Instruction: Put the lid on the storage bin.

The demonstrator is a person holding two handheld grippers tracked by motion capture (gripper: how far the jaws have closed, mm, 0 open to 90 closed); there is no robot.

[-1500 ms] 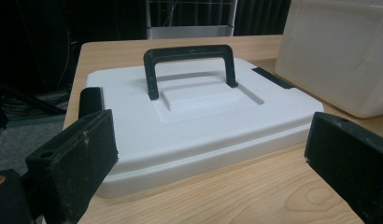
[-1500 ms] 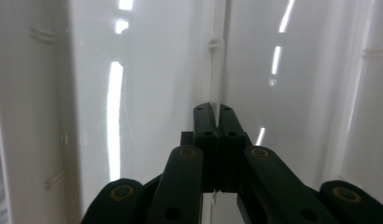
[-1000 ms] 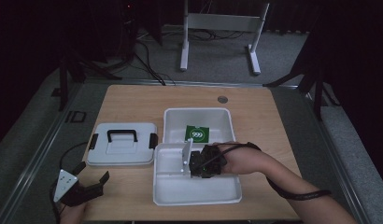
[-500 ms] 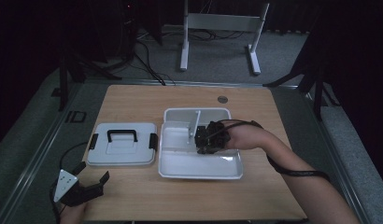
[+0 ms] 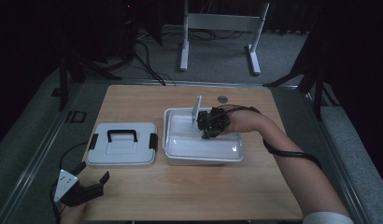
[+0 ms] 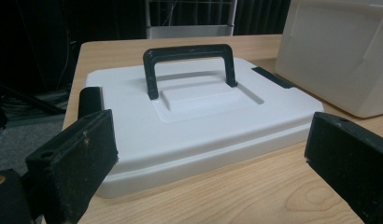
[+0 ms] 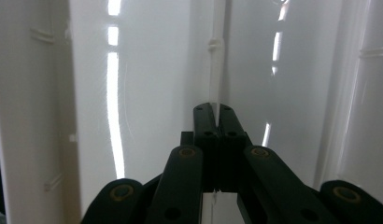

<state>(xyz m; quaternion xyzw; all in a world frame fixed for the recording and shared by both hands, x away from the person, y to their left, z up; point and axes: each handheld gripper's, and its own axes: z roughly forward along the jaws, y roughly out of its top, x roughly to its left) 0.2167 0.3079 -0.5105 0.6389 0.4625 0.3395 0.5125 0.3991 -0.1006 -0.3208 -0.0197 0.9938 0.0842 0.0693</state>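
A white tray (image 5: 203,148) lies at the middle right of the table, with a thin upright fin (image 5: 197,109) rising at its far side. My right gripper (image 5: 202,122) reaches over the tray and is shut on that fin. In the right gripper view the jaws (image 7: 213,112) pinch the thin white wall (image 7: 217,60) edge-on. A white lid (image 5: 122,144) with a black handle (image 6: 189,53) lies flat to the left of the tray. My left gripper (image 5: 94,171) rests open near the front left corner. It faces the lid (image 6: 194,116) with nothing between its jaws.
A small round dark disc (image 5: 222,99) lies on the table behind the tray. A white box wall (image 6: 339,51) stands right of the lid. A white metal stand (image 5: 217,23) and cables are on the floor beyond the table's far edge.
My right gripper carried the white tray away from the front edge toward the back, onto the white box there. It now hides the green packet. The left gripper stayed put.
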